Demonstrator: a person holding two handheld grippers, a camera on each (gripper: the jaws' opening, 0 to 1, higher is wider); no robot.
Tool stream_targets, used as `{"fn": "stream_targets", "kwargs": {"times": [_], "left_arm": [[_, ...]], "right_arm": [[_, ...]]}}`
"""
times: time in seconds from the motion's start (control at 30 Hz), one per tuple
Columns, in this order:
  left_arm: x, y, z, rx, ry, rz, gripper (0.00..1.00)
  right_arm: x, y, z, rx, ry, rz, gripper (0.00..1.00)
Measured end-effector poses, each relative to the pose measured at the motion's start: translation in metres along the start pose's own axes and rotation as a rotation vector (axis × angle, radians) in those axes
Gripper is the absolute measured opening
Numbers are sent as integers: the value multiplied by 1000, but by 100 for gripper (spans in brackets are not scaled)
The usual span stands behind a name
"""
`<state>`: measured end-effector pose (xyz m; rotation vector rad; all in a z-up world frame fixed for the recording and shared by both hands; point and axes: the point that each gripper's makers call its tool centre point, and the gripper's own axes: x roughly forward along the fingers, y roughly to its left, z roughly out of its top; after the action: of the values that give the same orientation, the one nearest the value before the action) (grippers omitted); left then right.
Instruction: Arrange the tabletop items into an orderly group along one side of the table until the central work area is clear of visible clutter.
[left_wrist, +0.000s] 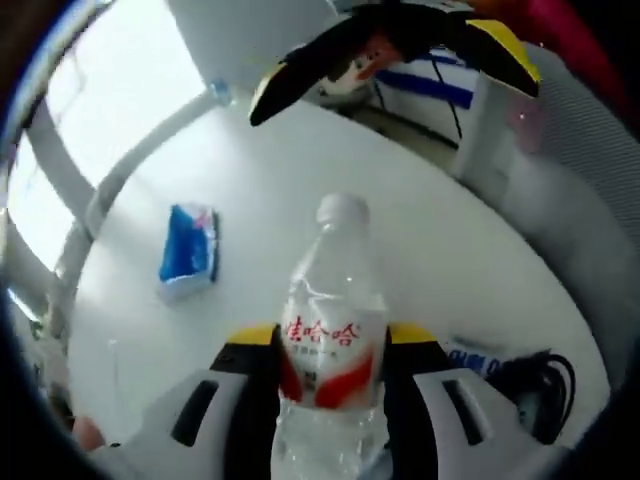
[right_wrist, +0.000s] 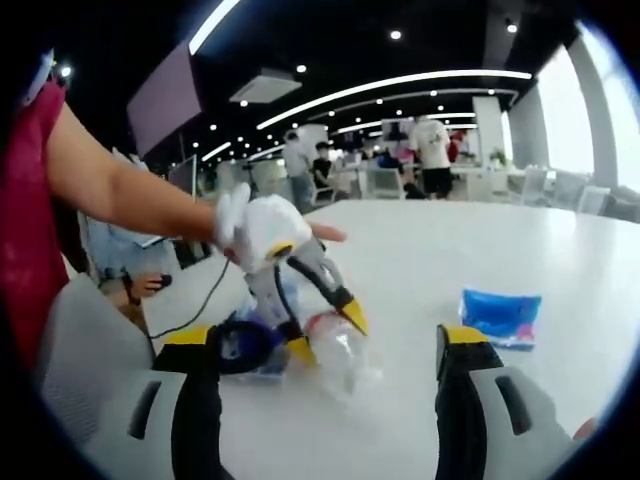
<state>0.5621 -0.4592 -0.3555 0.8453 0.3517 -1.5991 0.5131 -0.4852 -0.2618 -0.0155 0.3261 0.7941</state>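
A wide white round-edged surface (left_wrist: 300, 180) is carrying a blue plastic tissue packet (left_wrist: 188, 250), lying flat and well apart from a coil of black cable (left_wrist: 540, 385) sitting near the surface's edge beside a blue-and-white wrapper (left_wrist: 475, 355).

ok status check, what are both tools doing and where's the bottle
Left tool shut on the water bottle. Right tool open, holding nothing. Blue tissue pack lies apart on the white table. Black cable near the table edge.
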Motion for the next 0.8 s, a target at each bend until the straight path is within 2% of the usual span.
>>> {"fn": "stream_targets", "kwargs": {"times": [0.23,0.37,0.53,0.8], "left_arm": [[-17,17,5,-126,-97,118,36],[-32,29,6,-209,-158,208,36],[-44,37,8,-306,-226,280,36],[-66,43,9,-394,-286,378,36]], "right_arm": [[5,0,4,-7,1,7,88],[9,3,7,-16,2,19,88],[12,5,11,-27,1,28,88],[15,8,18,-43,-4,42,88]]}}
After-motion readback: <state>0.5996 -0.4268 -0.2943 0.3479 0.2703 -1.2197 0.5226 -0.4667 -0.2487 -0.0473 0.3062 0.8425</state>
